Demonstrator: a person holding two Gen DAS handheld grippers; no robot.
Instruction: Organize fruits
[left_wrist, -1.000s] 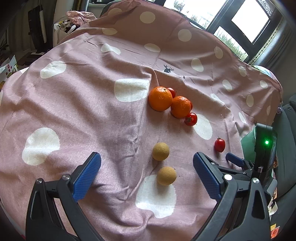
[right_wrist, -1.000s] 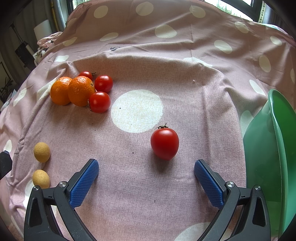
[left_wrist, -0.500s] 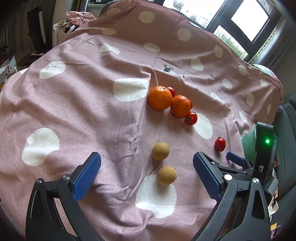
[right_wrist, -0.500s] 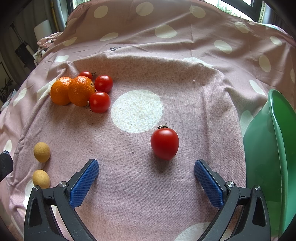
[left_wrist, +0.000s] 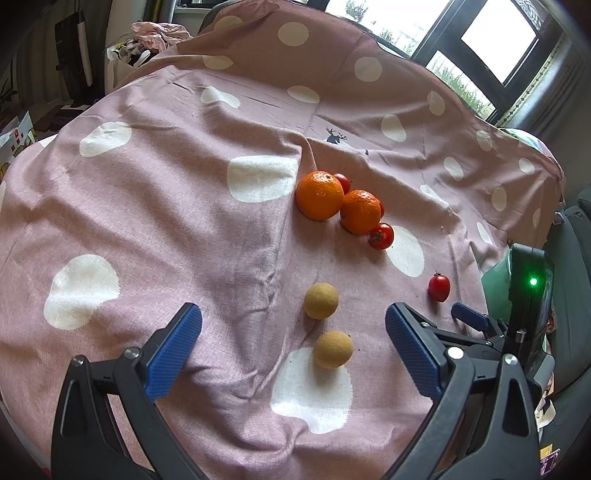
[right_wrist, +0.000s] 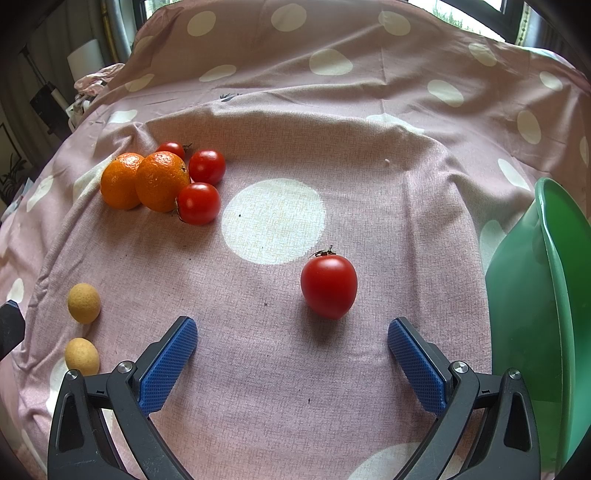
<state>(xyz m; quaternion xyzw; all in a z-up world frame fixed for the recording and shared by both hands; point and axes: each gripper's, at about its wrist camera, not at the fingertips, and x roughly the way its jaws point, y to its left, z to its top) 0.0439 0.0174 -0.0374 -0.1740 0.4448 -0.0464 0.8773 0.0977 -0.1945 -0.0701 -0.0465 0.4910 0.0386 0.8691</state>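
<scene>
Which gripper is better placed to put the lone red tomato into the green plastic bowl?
Right. The right gripper is open with the lone red tomato just ahead between its fingers, and the green plastic bowl beside it. The left gripper faces the two small yellow-brown round fruits.

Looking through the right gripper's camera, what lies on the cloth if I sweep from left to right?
Two tan round fruits → two oranges → cluster of three tomatoes → lone tomato → green bowl.
</scene>
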